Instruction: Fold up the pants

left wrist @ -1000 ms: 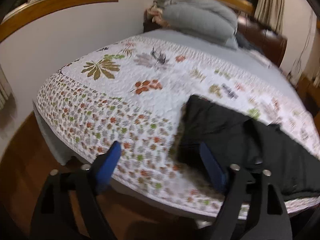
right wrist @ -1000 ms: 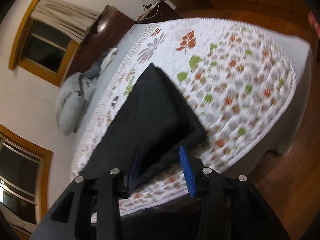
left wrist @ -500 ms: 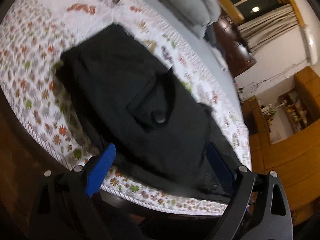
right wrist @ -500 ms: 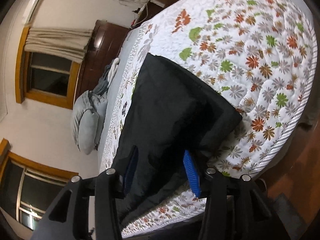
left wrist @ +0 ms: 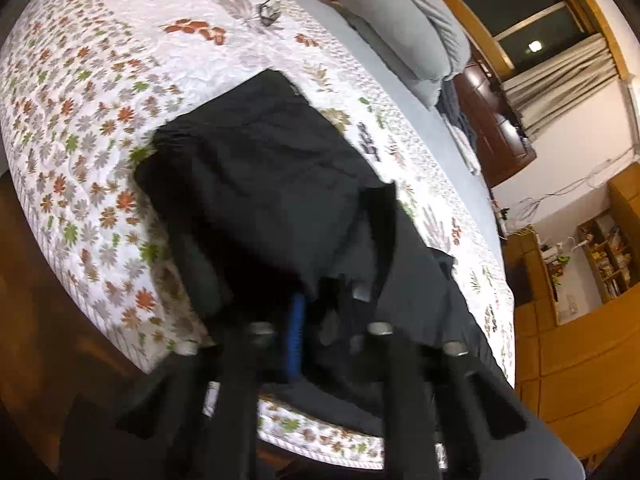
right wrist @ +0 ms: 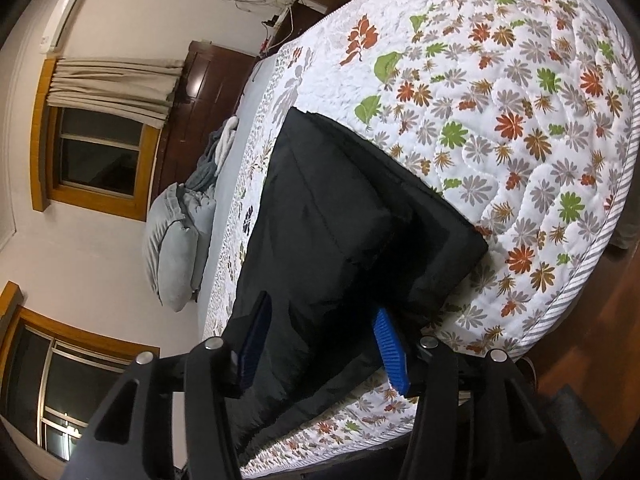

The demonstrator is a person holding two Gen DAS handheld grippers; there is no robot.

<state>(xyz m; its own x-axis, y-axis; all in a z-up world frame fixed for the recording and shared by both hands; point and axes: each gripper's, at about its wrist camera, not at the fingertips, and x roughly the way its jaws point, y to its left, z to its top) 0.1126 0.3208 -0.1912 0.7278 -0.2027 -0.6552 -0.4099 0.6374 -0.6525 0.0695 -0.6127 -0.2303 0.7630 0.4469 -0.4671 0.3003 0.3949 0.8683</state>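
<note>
Black pants (left wrist: pixel 272 184) lie along the near edge of a bed covered by a floral quilt (left wrist: pixel 100 80). In the left wrist view my left gripper (left wrist: pixel 316 320) has its jaws close together on a raised fold of the black fabric; one blue pad shows, the other is hidden by cloth. In the right wrist view the pants (right wrist: pixel 340 216) lie folded lengthwise, the leg end towards the quilt's corner. My right gripper (right wrist: pixel 320 340) is open, its blue pads on either side of the pants' near edge.
Grey pillows (left wrist: pixel 400 28) and a dark wooden headboard (left wrist: pixel 496 128) are at the bed's far end. Wooden floor (right wrist: pixel 592 360) lies beside the bed edge. Wooden cabinets (left wrist: pixel 580 340) stand at the right. Curtained windows (right wrist: pixel 100 128) are on the wall.
My left gripper swung from the bed's corner onto the pants, then shut on a fold of fabric. My right gripper moved closer over the pants' edge and stays open.
</note>
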